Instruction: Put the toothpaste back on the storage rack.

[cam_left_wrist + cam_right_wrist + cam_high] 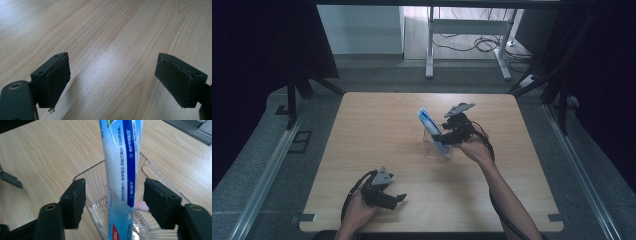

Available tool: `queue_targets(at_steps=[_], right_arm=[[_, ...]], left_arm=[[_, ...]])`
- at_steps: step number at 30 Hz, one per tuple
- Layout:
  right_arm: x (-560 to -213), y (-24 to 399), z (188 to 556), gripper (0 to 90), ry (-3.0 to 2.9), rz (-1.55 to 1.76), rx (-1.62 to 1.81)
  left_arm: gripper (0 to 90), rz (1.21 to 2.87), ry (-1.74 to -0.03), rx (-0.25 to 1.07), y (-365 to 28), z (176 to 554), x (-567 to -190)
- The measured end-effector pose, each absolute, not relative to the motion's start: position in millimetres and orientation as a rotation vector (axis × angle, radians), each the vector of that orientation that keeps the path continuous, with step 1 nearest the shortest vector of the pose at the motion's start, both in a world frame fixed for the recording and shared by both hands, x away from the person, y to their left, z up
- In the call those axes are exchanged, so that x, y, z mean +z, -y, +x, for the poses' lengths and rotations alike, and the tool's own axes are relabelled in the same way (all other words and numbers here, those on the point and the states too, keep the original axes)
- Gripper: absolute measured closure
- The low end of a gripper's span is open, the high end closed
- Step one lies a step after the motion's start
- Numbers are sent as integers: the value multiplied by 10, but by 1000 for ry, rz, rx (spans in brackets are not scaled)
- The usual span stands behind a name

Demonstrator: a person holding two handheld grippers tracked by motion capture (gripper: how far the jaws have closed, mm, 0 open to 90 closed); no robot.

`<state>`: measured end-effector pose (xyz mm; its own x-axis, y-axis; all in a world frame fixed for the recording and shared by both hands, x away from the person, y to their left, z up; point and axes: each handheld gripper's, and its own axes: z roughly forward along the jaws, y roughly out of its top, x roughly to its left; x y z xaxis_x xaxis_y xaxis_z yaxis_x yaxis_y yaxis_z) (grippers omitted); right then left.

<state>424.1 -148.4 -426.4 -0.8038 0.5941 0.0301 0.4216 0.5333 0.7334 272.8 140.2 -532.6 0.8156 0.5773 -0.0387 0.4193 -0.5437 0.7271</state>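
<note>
Right gripper [113, 202] spread around toothpaste tube [122, 170] leaning in clear tray [435, 146], table's 1 o'clock | left gripper [112, 80] spread, empty — 7 o'clock | risk: tube tips out if nudged — tray looks light.

Wooden table [377, 145] on grey floor [262, 165]; white desk frame [467, 35] beyond.

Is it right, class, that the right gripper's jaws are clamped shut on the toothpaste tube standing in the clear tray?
Not quite. The right gripper is open: its jaws stand apart either side of the toothpaste tube, not touching it, as the right gripper view shows. The tube does stand in the clear tray.
</note>
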Motion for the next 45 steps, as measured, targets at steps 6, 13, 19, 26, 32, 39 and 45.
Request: queue_targets(at_steps=[6, 13, 19, 26, 32, 39, 45], right_arm=[[-4235, 1528, 4181, 212, -2544, 833, 1101], [-4236, 1589, 4110, 135, -2546, 830, 1091], [-4244, 1657, 4048, 86, -2535, 836, 1094], [-4249, 1738, 3965, 41, -2529, 834, 1085], [-4250, 1823, 3867, 31, -2507, 825, 1084], [-4274, 1930, 3749, 32, -2506, 810, 1062], [-4314, 2048, 3650, 32, -2495, 823, 1041]], left_arm=[[131, 2221, -732, 261, -1405, 2728, -5325], [131, 2206, -742, 263, -1423, 2733, -5319], [130, 2177, -750, 252, -1437, 2736, -5313], [130, 2162, -761, 247, -1455, 2739, -5313], [130, 2154, -761, 252, -1463, 2740, -5312], [130, 2154, -758, 252, -1458, 2738, -5314], [129, 2157, -755, 254, -1456, 2738, -5317]])
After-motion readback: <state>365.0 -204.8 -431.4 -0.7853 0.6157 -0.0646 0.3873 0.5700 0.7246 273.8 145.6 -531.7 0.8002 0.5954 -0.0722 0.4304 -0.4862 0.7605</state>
